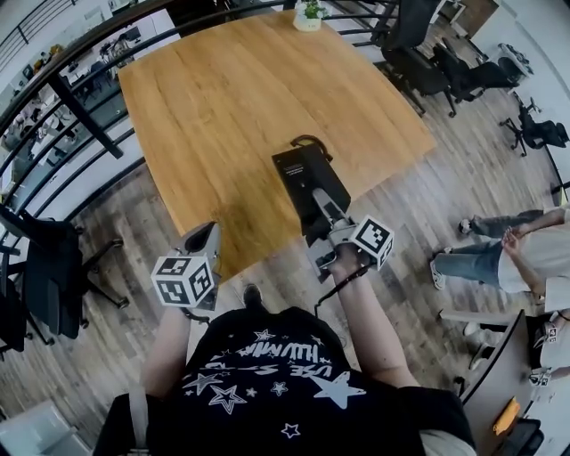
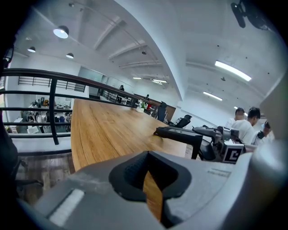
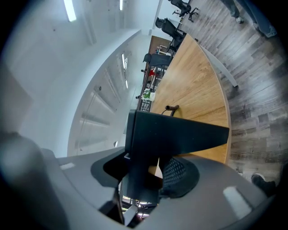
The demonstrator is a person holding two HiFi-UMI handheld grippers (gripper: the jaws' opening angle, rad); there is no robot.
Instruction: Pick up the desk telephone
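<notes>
The desk telephone (image 1: 307, 183) is a flat black unit with a curled cord (image 1: 307, 140) at its far end. My right gripper (image 1: 322, 207) is shut on the phone's near end and holds it tilted over the near edge of the wooden table (image 1: 232, 98). In the right gripper view the phone (image 3: 175, 134) fills the space between the jaws of the right gripper (image 3: 153, 173). My left gripper (image 1: 207, 233) hovers at the table's near edge, left of the phone and apart from it. Its jaws (image 2: 150, 179) are shut with nothing in them. From there the phone (image 2: 180, 132) shows raised at the right.
A small potted plant (image 1: 309, 16) stands at the table's far edge. A black railing (image 1: 71, 98) runs along the left side. Office chairs (image 1: 427, 62) stand at the far right and another chair (image 1: 44, 276) at the left. A seated person (image 1: 508, 254) is at the right.
</notes>
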